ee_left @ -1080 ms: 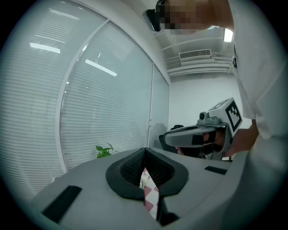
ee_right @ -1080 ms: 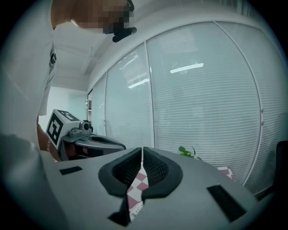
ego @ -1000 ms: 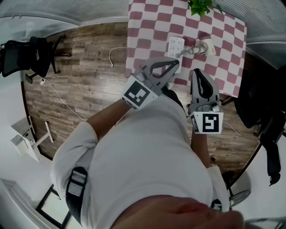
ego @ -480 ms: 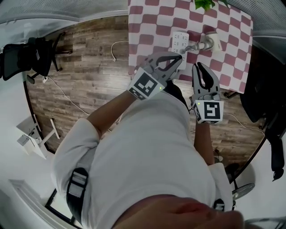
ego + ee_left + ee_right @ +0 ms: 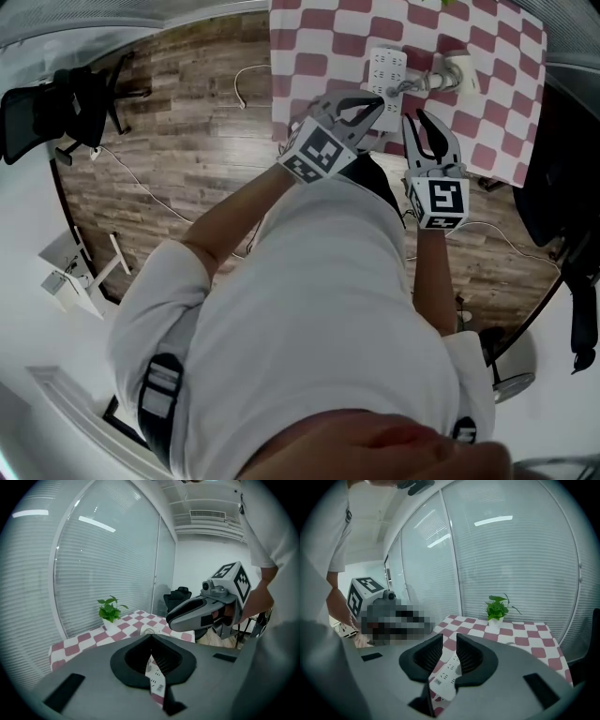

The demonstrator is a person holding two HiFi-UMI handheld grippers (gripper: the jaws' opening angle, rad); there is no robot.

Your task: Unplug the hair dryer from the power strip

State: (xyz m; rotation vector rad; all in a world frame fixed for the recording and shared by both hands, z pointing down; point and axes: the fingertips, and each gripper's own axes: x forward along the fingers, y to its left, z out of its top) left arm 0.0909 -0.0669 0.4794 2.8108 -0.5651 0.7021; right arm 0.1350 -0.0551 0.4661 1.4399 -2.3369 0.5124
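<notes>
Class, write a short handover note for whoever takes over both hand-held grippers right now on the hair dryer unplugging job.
Left hand-held gripper: shut, empty.
Right hand-held gripper: jaws slightly apart, just been opening, nothing between them.
Power strip lies on the checkered table; the white hair dryer lies beside it, and its plug appears to be in the strip.
Done: nothing touched yet.
Left: steady the strip, grip the plug, pull it out.
</notes>
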